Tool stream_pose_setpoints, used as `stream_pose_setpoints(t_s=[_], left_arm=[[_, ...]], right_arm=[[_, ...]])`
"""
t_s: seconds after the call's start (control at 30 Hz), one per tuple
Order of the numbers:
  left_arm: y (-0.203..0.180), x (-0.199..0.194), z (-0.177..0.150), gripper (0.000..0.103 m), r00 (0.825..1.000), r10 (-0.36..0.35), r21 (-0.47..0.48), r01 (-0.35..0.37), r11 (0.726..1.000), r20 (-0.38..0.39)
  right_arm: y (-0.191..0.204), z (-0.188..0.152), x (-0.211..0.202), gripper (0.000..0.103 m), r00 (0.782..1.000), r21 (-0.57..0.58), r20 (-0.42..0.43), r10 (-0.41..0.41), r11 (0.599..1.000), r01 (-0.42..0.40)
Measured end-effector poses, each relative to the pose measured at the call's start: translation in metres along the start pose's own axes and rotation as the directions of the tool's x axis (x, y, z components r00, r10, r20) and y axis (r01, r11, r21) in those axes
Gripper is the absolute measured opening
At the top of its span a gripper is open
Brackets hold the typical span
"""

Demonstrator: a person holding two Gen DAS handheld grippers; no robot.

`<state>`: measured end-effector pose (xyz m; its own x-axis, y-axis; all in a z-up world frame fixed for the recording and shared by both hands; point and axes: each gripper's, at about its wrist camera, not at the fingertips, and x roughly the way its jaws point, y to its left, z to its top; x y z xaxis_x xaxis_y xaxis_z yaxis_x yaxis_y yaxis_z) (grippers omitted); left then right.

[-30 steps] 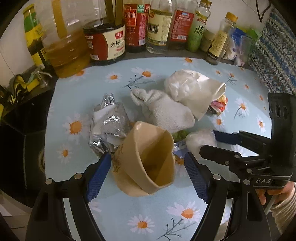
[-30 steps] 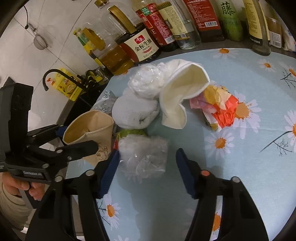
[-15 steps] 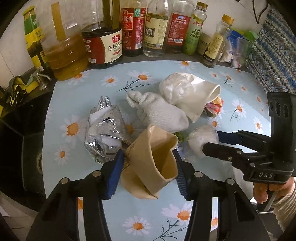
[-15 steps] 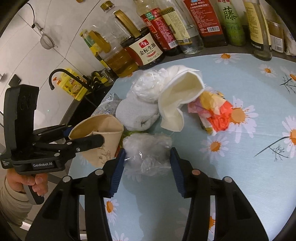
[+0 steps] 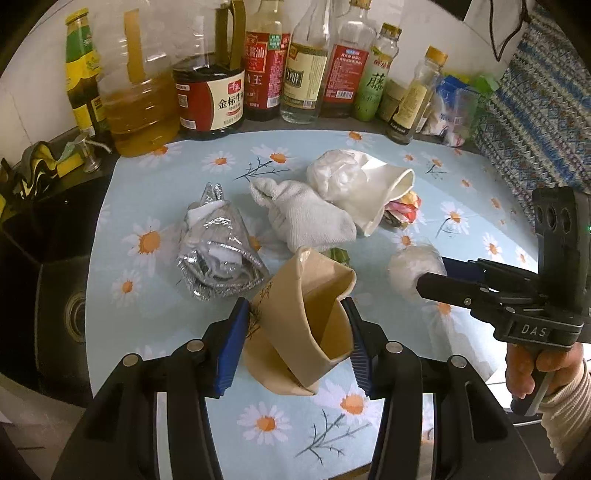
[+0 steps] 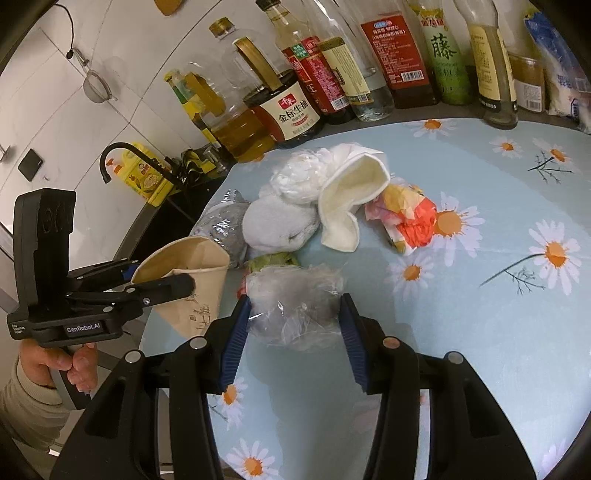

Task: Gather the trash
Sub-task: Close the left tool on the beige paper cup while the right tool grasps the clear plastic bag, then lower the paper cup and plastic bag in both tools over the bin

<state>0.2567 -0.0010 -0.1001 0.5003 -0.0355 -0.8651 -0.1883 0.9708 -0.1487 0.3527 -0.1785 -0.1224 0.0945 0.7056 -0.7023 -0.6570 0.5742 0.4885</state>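
Two grips are set: the left gripper [image 5: 293,341] clenches the crushed paper cup [image 5: 306,314], the right gripper [image 6: 293,334] the plastic wad [image 6: 295,306], with the remaining trash lying farther across the table [image 6: 498,314].

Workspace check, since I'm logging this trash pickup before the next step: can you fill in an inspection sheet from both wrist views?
Surface: daisy-print cloth over the counter.
Job's things: crushed tan paper cup, clear plastic wad, foil wrapper, white sock-like cloth, crumpled white cup and orange-pink wrapper clustered mid-cloth.
Clutter: sauce and oil bottles along the back wall.
Grippers: left gripper clamped on the tan paper cup; right gripper clamped on the clear plastic wad.
Cables: dark cord on the wall, upper right.
Surroundings: black faucet, strainer hung on tiles, patterned fabric at right.
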Motion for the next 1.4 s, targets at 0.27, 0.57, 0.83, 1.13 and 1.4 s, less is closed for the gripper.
stream_pose_setpoints(t_s=[0.27,0.57,0.83,1.13,1.4], left_arm=[[0.01,-0.029,-0.023,0.048,0.999,-0.034,-0.013,0.034,0.999,0.043],[0.02,-0.058,-0.057,0.048,0.995,-0.076,0.005,0.076,0.997,0.068],[0.031,-0.078,-0.09,0.048,0.991,-0.113,0.012,0.112,0.994,0.078],[0.044,-0.1,-0.132,0.048,0.987,-0.142,0.016,0.141,0.99,0.075],[0.062,-0.111,-0.17,0.048,0.984,-0.172,-0.006,0.173,0.985,0.056]], right_arm=[[0.026,-0.015,-0.015,0.049,0.999,-0.005,0.024,-0.035,0.999,0.035],[0.064,-0.04,-0.023,0.049,0.997,-0.002,0.048,-0.055,0.998,0.055],[0.097,-0.076,-0.03,0.049,0.995,0.017,0.064,-0.081,0.997,0.08],[0.136,-0.116,-0.03,0.049,0.992,0.036,0.066,-0.106,0.994,0.104],[0.167,-0.149,-0.022,0.049,0.992,0.048,0.055,-0.113,0.993,0.111]])
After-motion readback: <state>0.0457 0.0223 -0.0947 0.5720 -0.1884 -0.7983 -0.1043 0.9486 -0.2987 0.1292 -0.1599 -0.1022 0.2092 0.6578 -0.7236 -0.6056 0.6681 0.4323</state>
